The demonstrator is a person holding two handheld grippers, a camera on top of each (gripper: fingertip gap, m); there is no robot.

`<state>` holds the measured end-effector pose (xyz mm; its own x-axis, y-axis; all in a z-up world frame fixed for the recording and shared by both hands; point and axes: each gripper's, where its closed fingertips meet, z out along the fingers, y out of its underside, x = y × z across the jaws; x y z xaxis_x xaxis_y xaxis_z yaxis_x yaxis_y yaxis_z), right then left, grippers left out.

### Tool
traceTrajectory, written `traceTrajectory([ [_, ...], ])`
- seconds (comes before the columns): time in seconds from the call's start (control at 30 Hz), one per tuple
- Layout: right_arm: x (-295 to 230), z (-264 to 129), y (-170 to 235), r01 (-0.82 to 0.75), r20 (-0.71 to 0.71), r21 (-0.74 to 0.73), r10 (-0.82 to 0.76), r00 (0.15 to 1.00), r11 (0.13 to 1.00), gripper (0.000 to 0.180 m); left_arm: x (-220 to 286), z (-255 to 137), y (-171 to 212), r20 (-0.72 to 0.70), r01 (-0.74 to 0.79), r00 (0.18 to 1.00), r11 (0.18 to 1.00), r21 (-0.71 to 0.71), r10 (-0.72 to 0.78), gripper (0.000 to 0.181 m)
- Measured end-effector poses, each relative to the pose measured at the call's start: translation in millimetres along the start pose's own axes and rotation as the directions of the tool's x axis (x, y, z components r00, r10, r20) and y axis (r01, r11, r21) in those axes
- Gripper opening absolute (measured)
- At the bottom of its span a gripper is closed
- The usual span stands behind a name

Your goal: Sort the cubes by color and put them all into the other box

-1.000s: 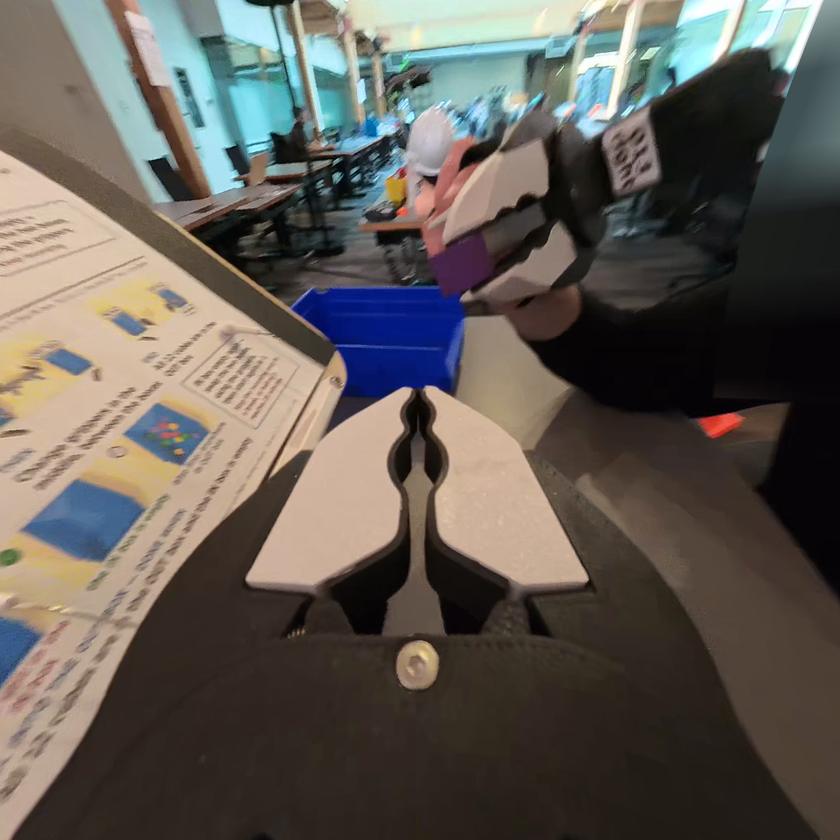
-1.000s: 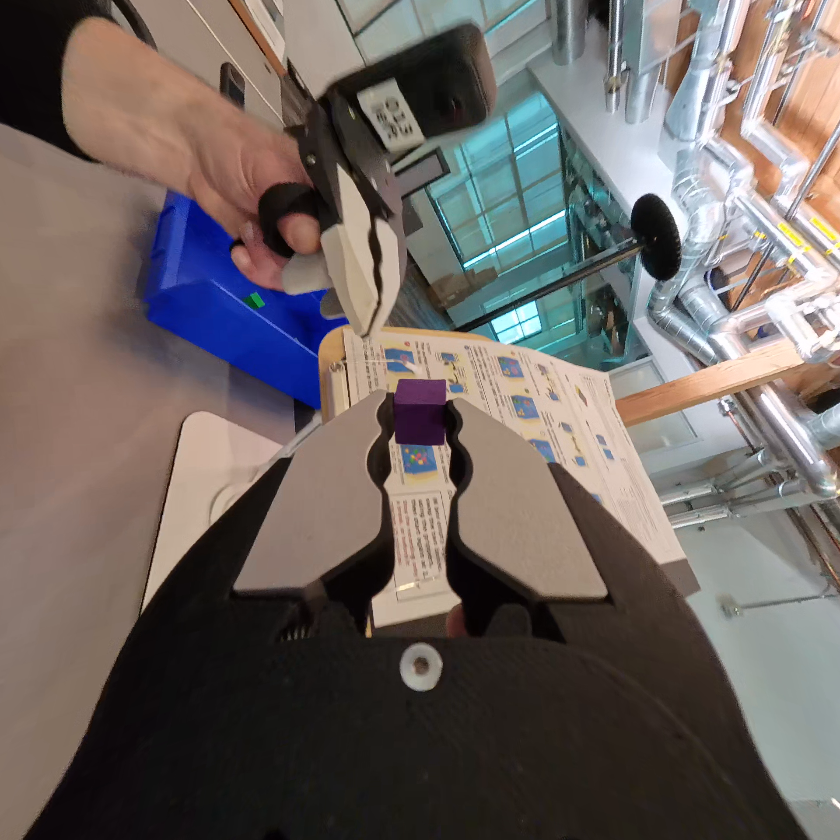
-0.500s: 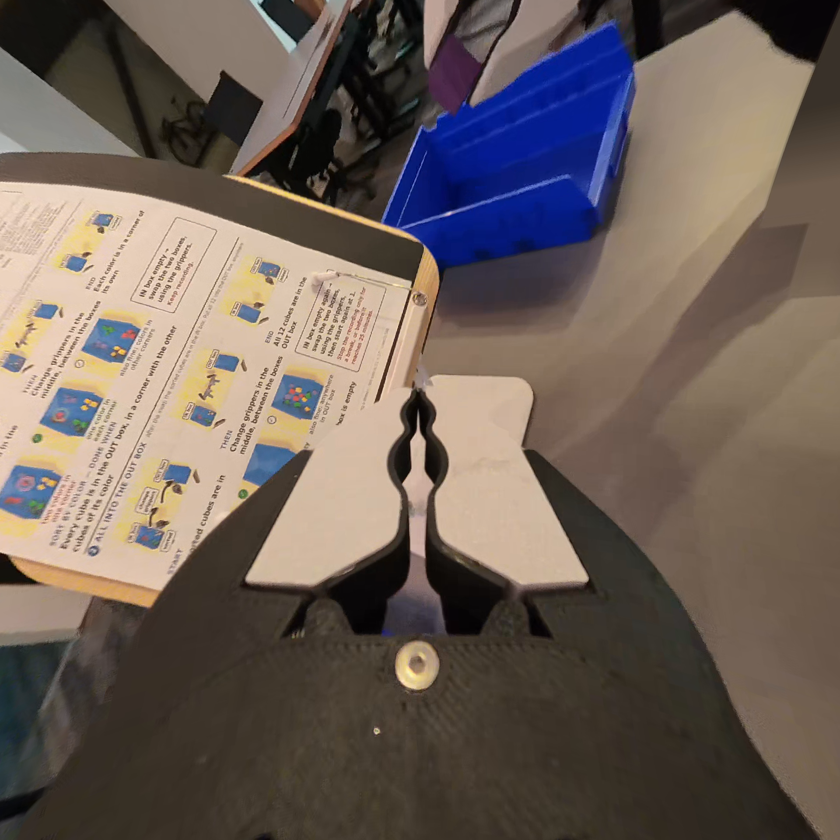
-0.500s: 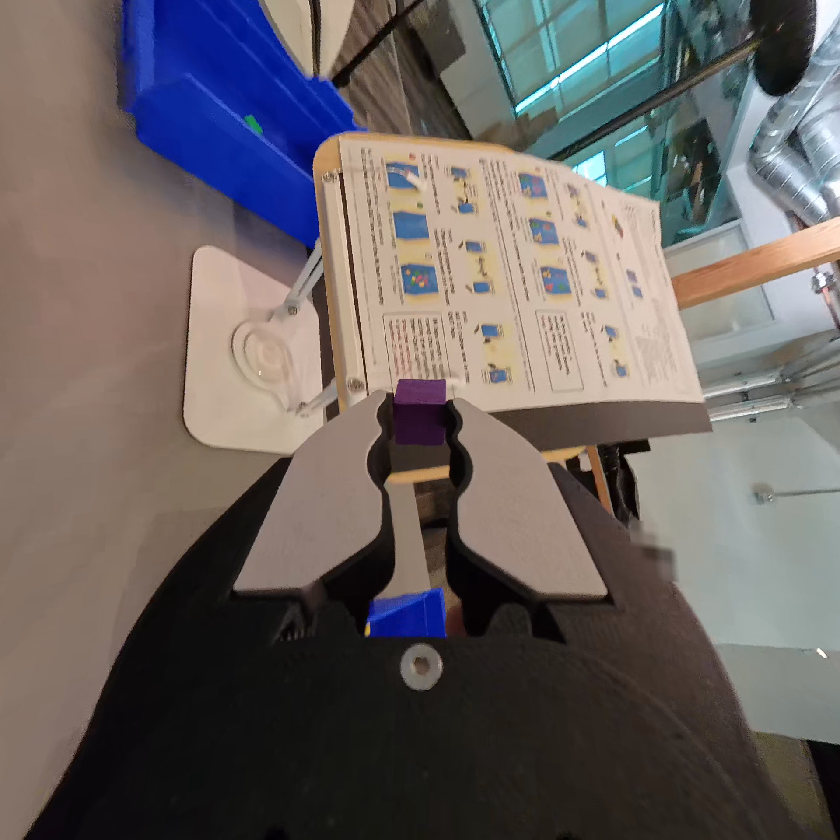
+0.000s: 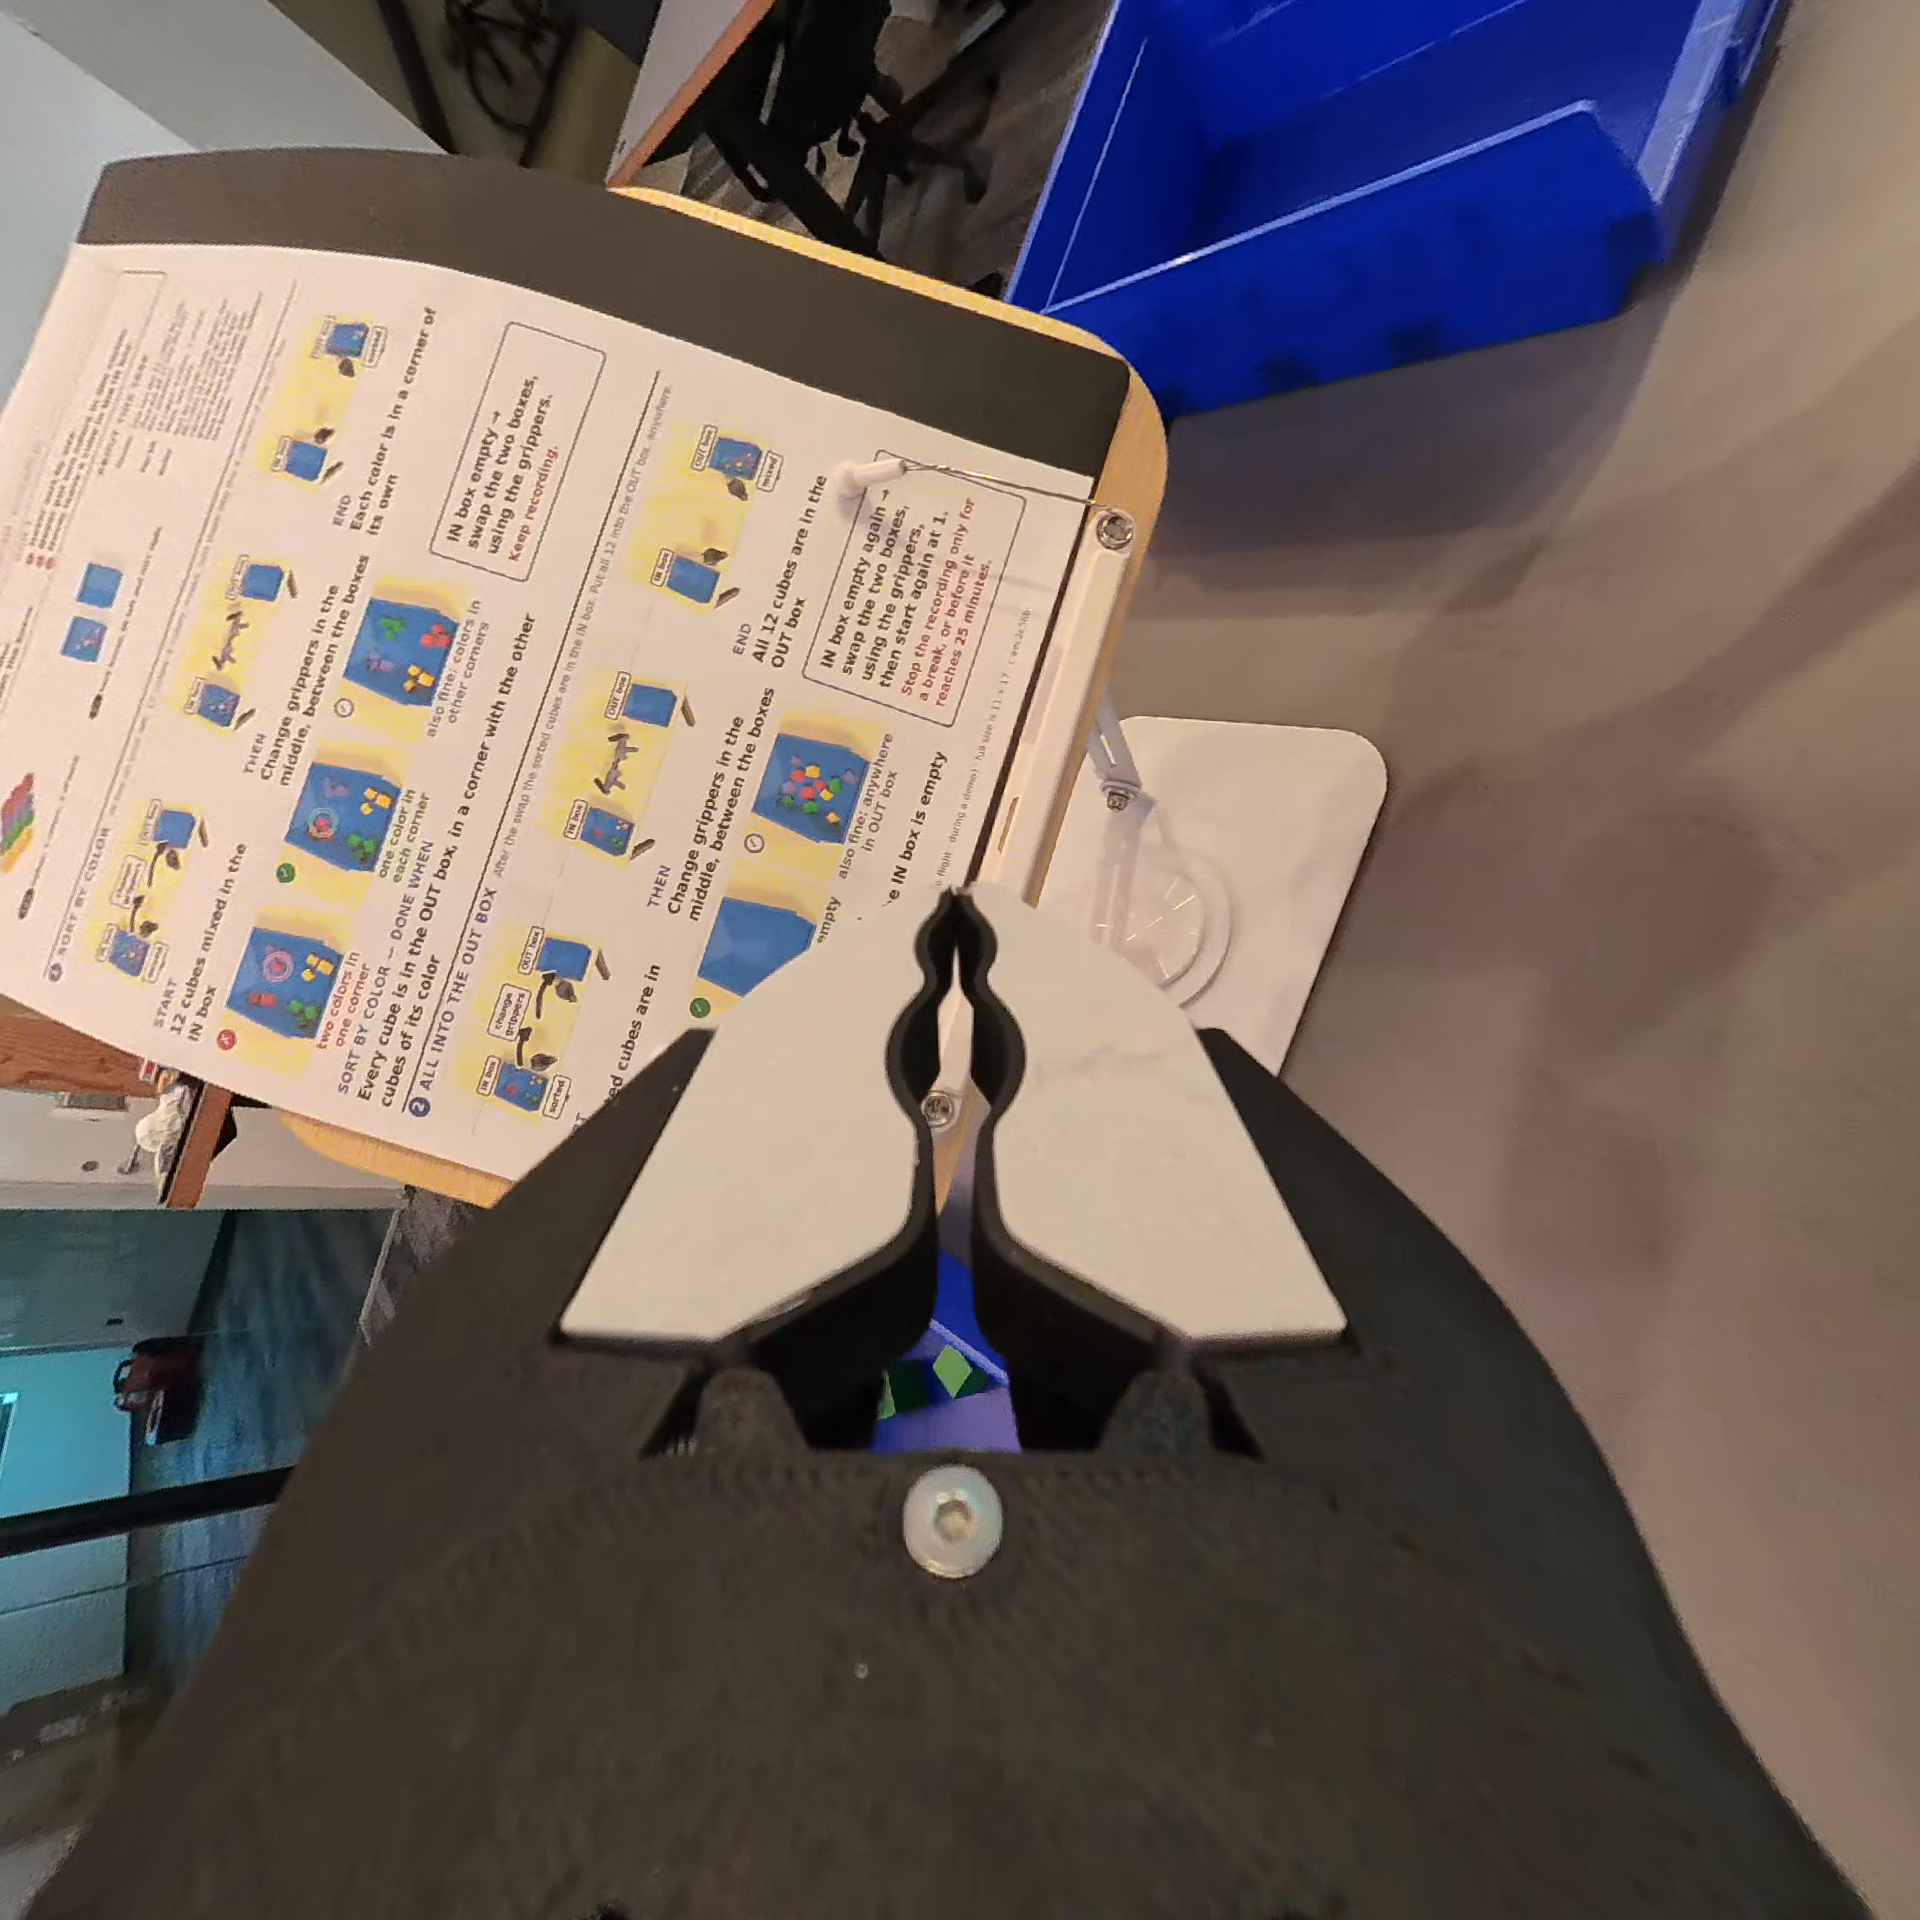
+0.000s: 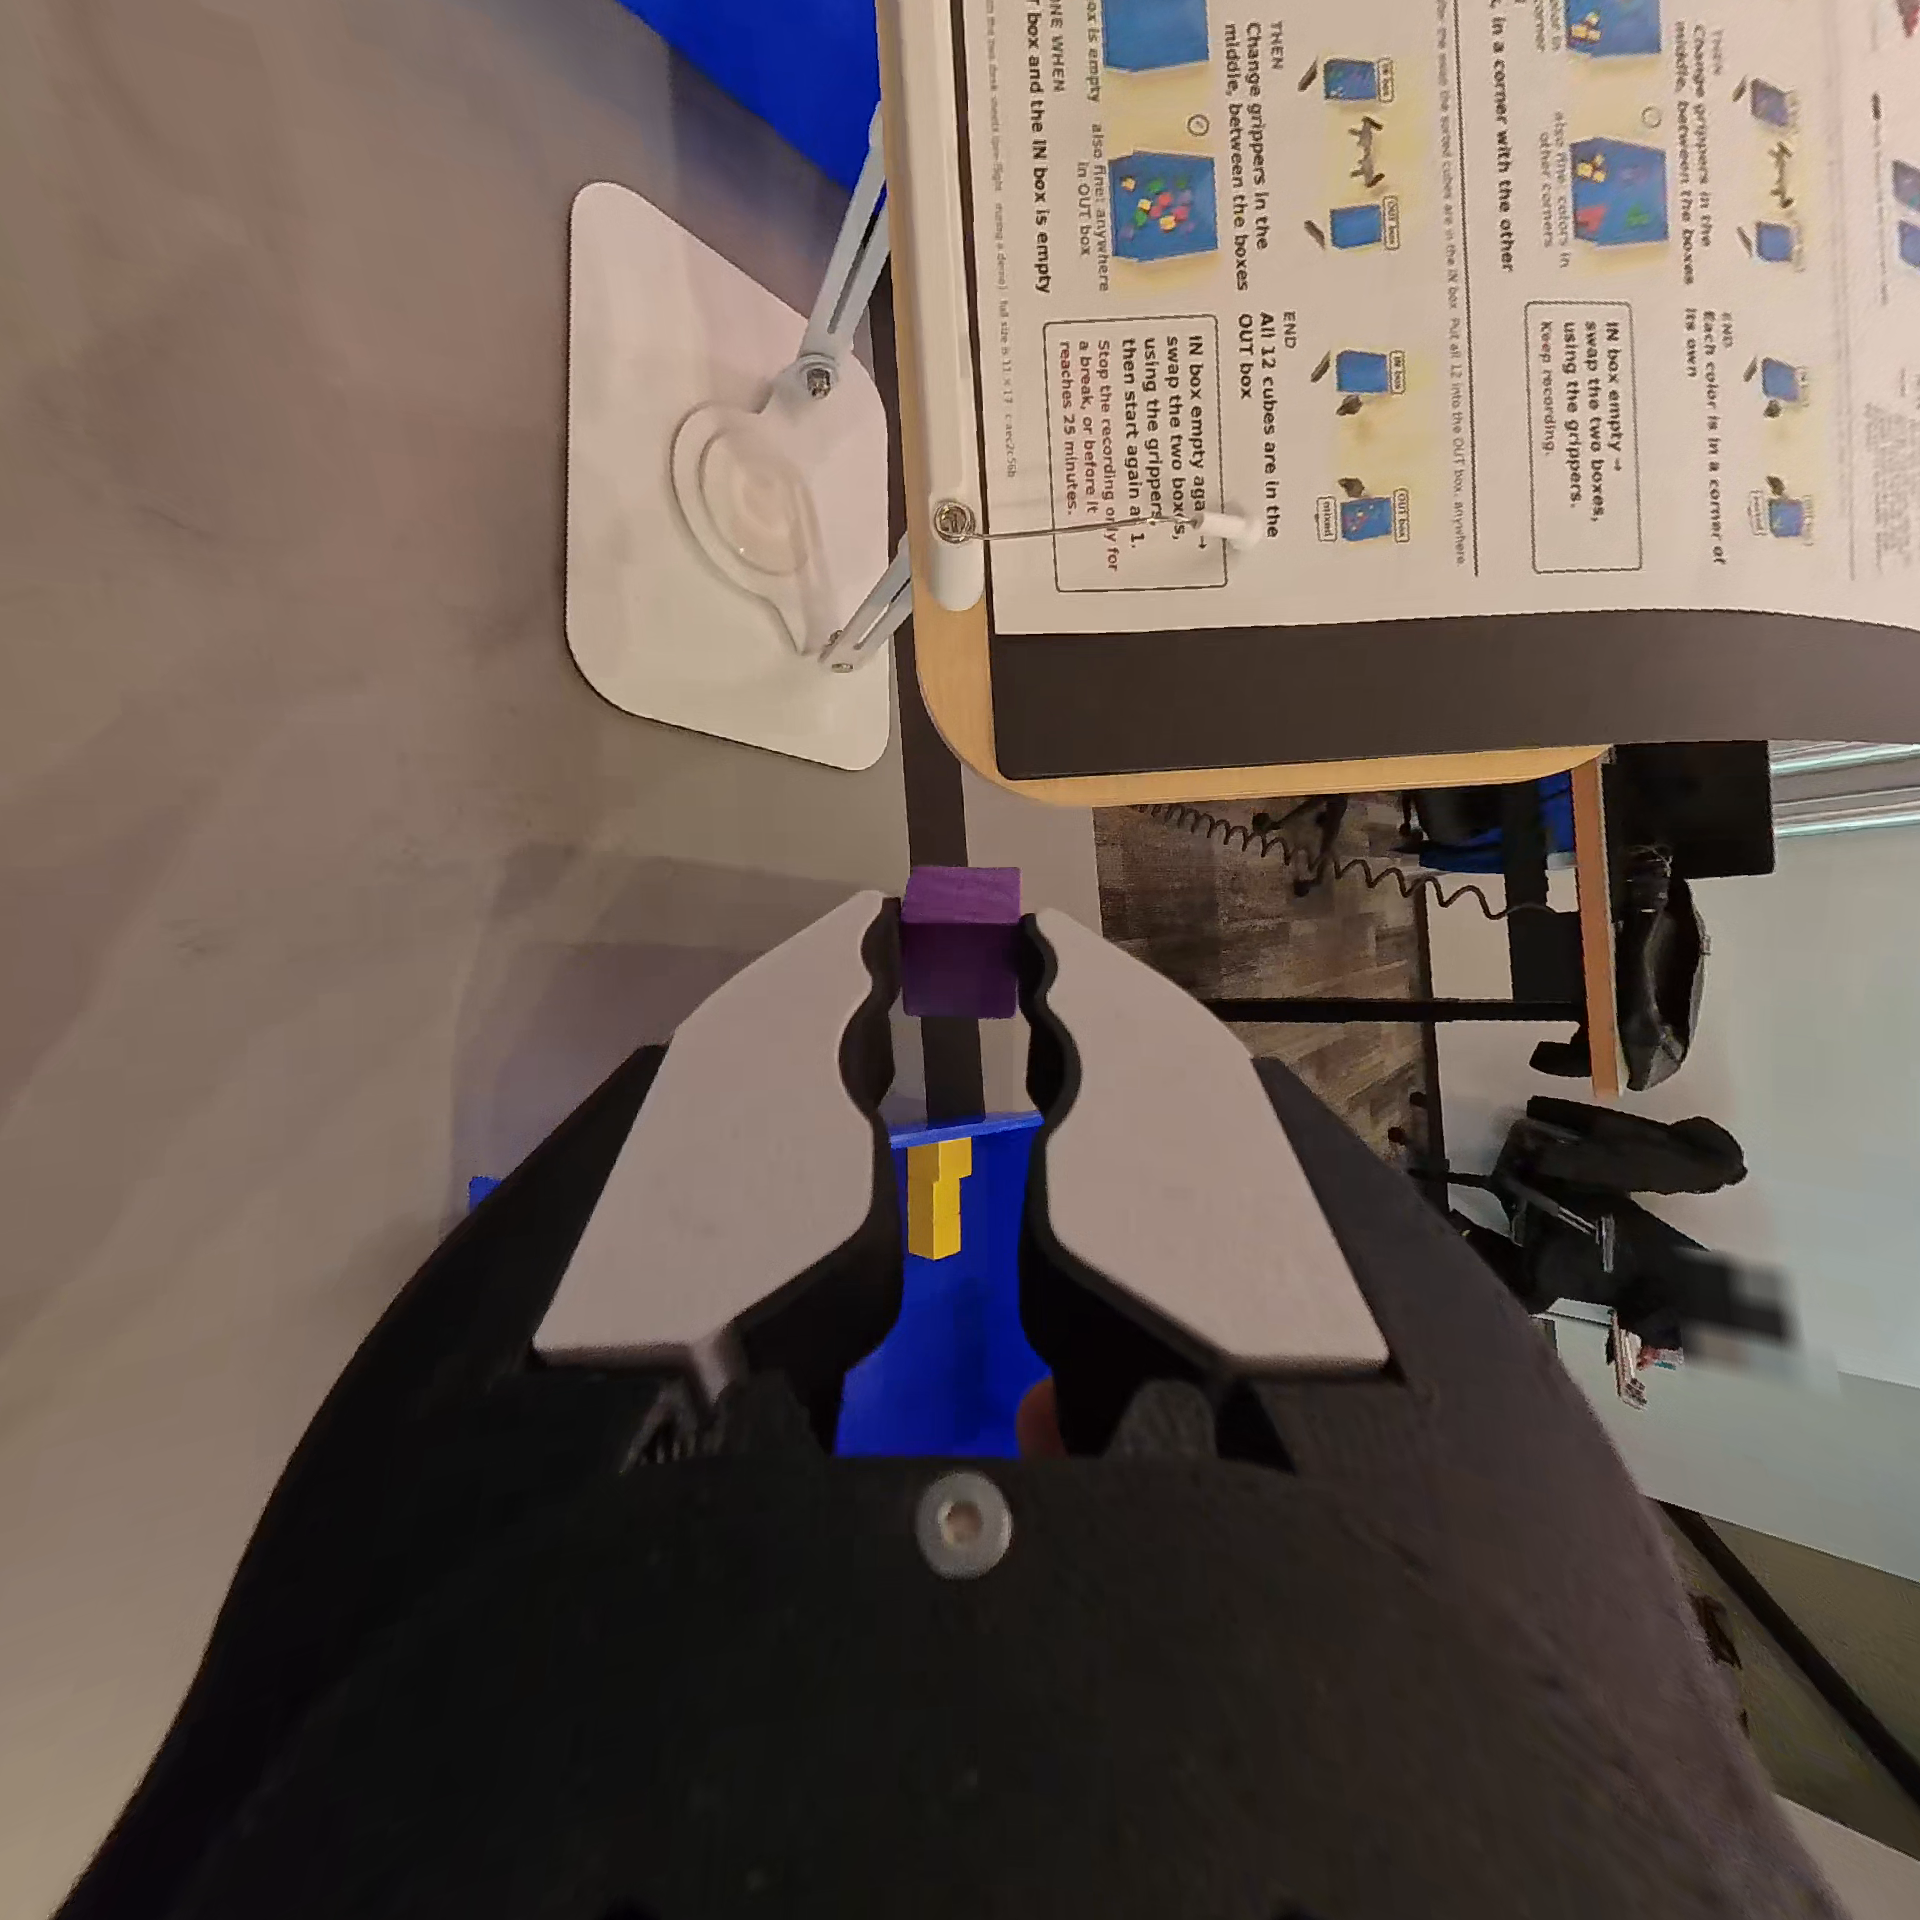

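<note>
My right gripper [image 6: 958, 914] is shut on a purple cube [image 6: 958, 940] held at its fingertips, above a blue box [image 6: 940, 1351] seen through the gap between the fingers. Yellow cubes [image 6: 937, 1195] lie in that box near its far wall. My left gripper [image 5: 956, 909] is shut and empty, its tips in front of the instruction board. Through its finger gap a blue box [image 5: 940, 1423] with green cubes [image 5: 951, 1371] shows below. A second blue box [image 5: 1382, 187] stands on the grey table at the top right of the left wrist view.
A wooden board with a printed instruction sheet [image 5: 499, 665] stands on a white base plate [image 5: 1247, 831] between the boxes; it also shows in the right wrist view [image 6: 1403, 312]. The grey table [image 5: 1610, 935] extends right. Desks, cables and bags lie beyond the table edge [image 6: 1558, 1039]. My hands' fingertips stand some 25 centimetres from each other.
Both grippers have swung downward over the table. The right one, still holding the purple cube, now hangs over a blue box with yellow cubes. The other gripper has left each view.
</note>
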<state>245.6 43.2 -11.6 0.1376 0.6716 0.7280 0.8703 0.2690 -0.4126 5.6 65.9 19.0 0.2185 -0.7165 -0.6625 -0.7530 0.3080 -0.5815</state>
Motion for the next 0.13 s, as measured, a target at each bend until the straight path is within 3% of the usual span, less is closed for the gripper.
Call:
traceTrajectory([
  [0.03, -0.7, 0.0, 0.3, 0.002, 0.004, -0.002, -0.002, 1.0, 1.0, 0.021, -0.5, 0.0, 0.7, 0.002, 0.002, 1.0, 1.0, -0.004, -0.002, 0.0],
  [0.13, -2.3, -0.8, 0.3, 0.005, 0.014, -0.004, -0.005, 1.0, 1.0, 0.022, -1.4, -0.7, 2.9, 0.008, 0.0, 1.0, 1.0, -0.014, 0.0, 0.0],
])
